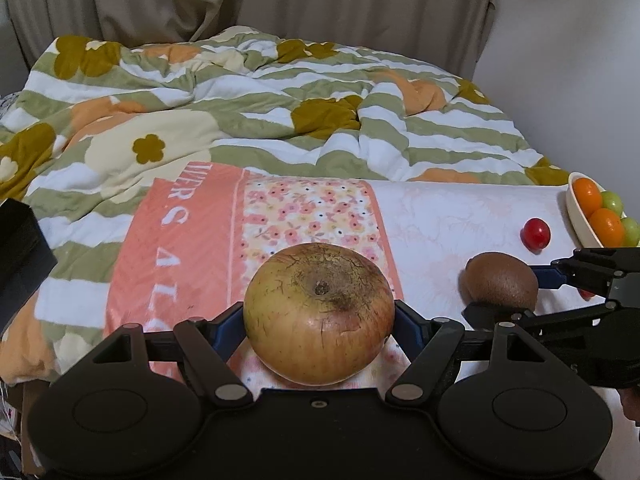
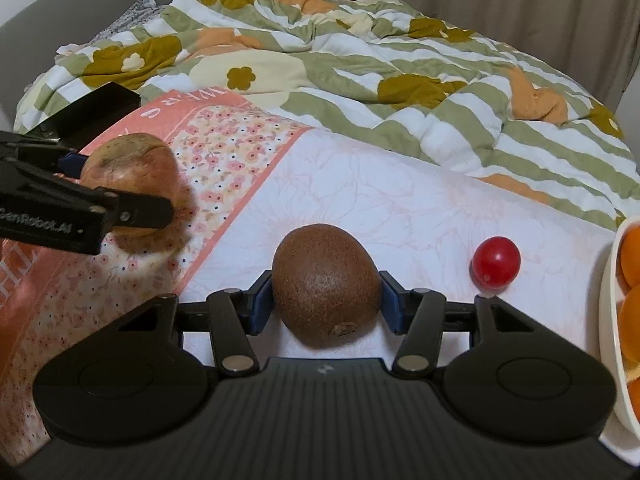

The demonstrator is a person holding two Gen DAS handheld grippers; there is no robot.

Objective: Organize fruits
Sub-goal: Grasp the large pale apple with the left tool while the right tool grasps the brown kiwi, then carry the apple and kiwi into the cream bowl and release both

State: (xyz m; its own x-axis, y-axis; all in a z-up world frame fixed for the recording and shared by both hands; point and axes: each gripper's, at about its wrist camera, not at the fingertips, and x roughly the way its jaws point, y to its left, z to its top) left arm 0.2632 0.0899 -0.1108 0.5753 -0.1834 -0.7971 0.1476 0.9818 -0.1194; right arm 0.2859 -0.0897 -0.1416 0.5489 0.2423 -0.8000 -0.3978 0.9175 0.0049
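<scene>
My left gripper [image 1: 319,320] is shut on a large yellow-brown apple [image 1: 319,314], held just above the pink floral cloth [image 1: 188,248]. My right gripper [image 2: 326,300] is shut on a brown kiwi [image 2: 326,284] over the white part of the cloth. In the right wrist view the apple [image 2: 132,176] and the left gripper sit at the left. In the left wrist view the kiwi [image 1: 502,284] sits to the right. A red cherry tomato [image 2: 496,262] lies on the cloth right of the kiwi; it also shows in the left wrist view [image 1: 536,233].
A cream bowl [image 1: 580,216] with oranges and green grapes stands at the right edge; its rim also shows in the right wrist view [image 2: 610,320]. A rumpled green-striped flowered blanket [image 1: 240,92] covers the bed behind. A curtain hangs beyond.
</scene>
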